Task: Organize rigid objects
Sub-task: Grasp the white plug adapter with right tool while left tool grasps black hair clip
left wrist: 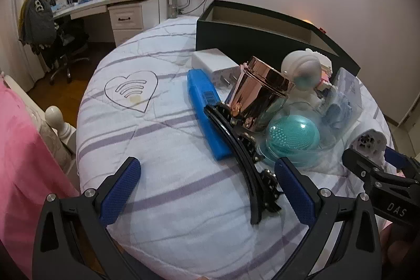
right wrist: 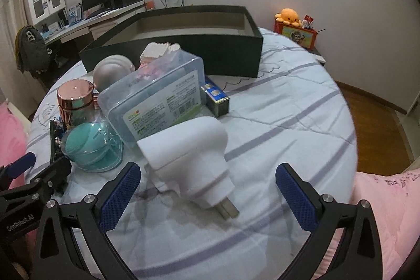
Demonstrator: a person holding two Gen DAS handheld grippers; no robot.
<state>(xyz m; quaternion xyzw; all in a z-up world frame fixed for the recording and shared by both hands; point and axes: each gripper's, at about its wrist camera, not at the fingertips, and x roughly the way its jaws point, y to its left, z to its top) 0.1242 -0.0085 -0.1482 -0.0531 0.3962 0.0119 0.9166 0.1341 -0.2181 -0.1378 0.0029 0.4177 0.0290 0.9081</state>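
- While both grippers hover low over the striped quilt [right wrist: 275,122], the black open box [right wrist: 231,51] sits at the far side of the bed, and the part of its interior that shows holds nothing.
- Over in the clutter, a clear plastic case [right wrist: 157,99] with a printed label lies tilted, pale blue contents showing through its walls.
- Beside it a clear dome container [left wrist: 294,141] holds a teal bristled pad, with a rose-gold capped jar [left wrist: 260,93] just behind.
- On the left side, the left gripper [left wrist: 207,188] stands wide open, gripping nothing; a black curved hair clip [left wrist: 246,162] lies between its fingers, nearer the right one, and a blue bar-shaped case [left wrist: 204,109] rests just beyond on the quilt.
- A white charger block [left wrist: 212,62] lies near the box's front wall.
- Now the right gripper [right wrist: 207,188]: jaws spread wide, nothing clamped, and a white plug adapter [right wrist: 191,156] lies on the quilt between the fingers, prongs pointing back toward the camera, touching neither pad.
- A small blue-and-gold box [right wrist: 216,99] stands just right of the plastic case.
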